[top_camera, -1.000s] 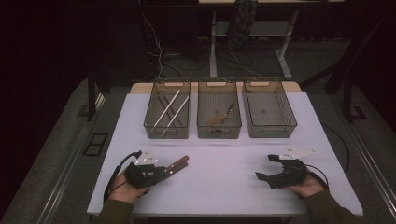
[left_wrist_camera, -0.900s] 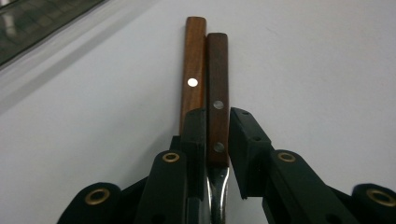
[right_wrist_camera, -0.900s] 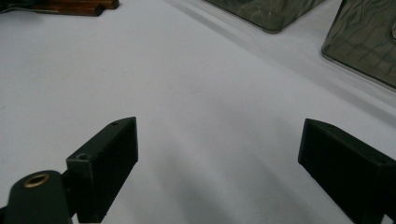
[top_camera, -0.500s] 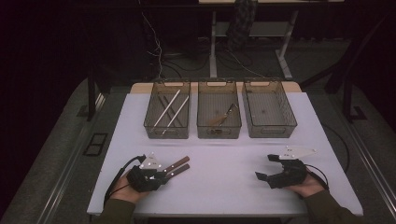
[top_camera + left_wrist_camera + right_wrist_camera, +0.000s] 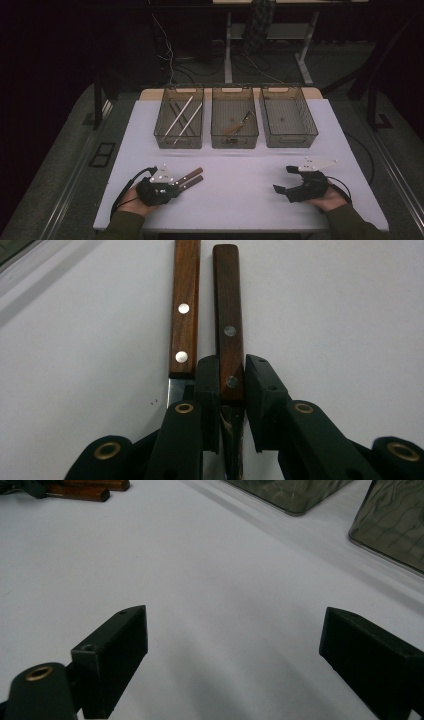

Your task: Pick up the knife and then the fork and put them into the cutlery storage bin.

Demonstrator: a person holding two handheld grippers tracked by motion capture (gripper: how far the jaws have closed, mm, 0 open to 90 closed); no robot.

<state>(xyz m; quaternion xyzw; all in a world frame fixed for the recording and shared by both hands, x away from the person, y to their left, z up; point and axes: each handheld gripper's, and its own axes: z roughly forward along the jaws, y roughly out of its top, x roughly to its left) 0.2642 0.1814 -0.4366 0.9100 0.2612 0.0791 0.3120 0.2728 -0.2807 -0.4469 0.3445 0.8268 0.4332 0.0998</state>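
Two wooden-handled knives lie side by side on the white table [image 5: 240, 170] at the front left, handles pointing right and away. My left gripper [image 5: 175, 184] [image 5: 231, 375] is shut on the right-hand knife [image 5: 228, 330] [image 5: 194, 180], with its jaws pressed on the base of the riveted handle. The other knife [image 5: 184, 315] [image 5: 192, 173] rests just outside the left jaw, touching it. At the front right my right gripper [image 5: 281, 179] [image 5: 235, 635] sits low over bare table, jaws wide open and nothing between them.
Three clear bins stand in a row at the back of the table. The left bin [image 5: 165, 135] holds two pale sticks, the middle bin [image 5: 216, 140] holds a wooden-handled utensil, and the right bin [image 5: 310, 135] looks empty. Cables trail from both grippers.
My left gripper has rolled level, its grey top plate now showing, and has edged slightly right along the knives. The right gripper has stayed put.
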